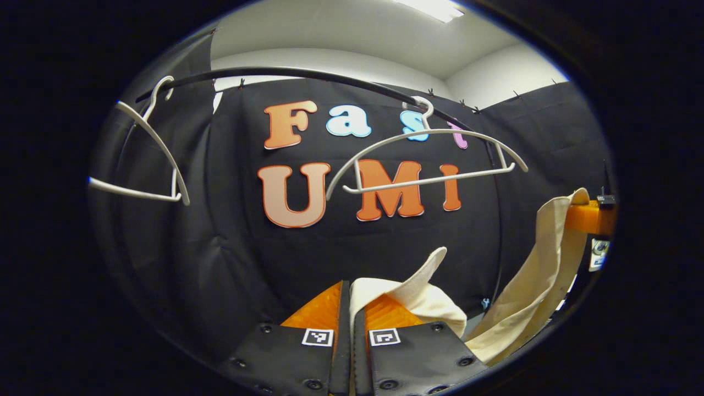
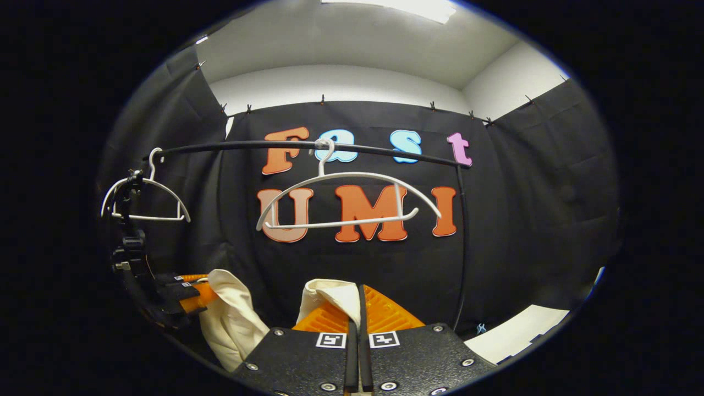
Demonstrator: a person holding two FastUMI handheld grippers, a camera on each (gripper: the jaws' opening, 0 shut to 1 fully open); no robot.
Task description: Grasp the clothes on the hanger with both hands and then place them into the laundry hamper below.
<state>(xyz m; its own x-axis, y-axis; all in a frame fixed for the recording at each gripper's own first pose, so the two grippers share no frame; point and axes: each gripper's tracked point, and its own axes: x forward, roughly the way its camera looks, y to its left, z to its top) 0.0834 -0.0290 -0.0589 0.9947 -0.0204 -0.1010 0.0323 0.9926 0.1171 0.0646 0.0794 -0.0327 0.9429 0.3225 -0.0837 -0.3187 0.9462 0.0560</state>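
1. Cream fabric garment (image 1: 418, 297) is off the hangers and strung between the two tongs, below the rail (image 1: 308, 74). Holding it at two corners keeps the cloth spread rather than bunched, which suits a two-handed drop.
2. Left tongs (image 1: 350, 308): closed on a fold of the garment; cloth pokes out between and over the fingers.
3. Right tongs (image 2: 358, 313): also clamped on the cloth; a cream edge wraps the left finger. In the left gripper view the far end of the garment runs up to the right tongs at the right edge.
4. White hanger (image 2: 346, 198) hangs bare on the rail, second white hanger (image 2: 146, 192) further left, also bare. So the pull-off step looks done.
5. Laundry hamper: can't locate it from these angles; both cameras face the wall. My read: the remaining move is lowering both ends together and releasing over the hamper.
6. Risk: uneven release lets one end drape over the hamper rim.
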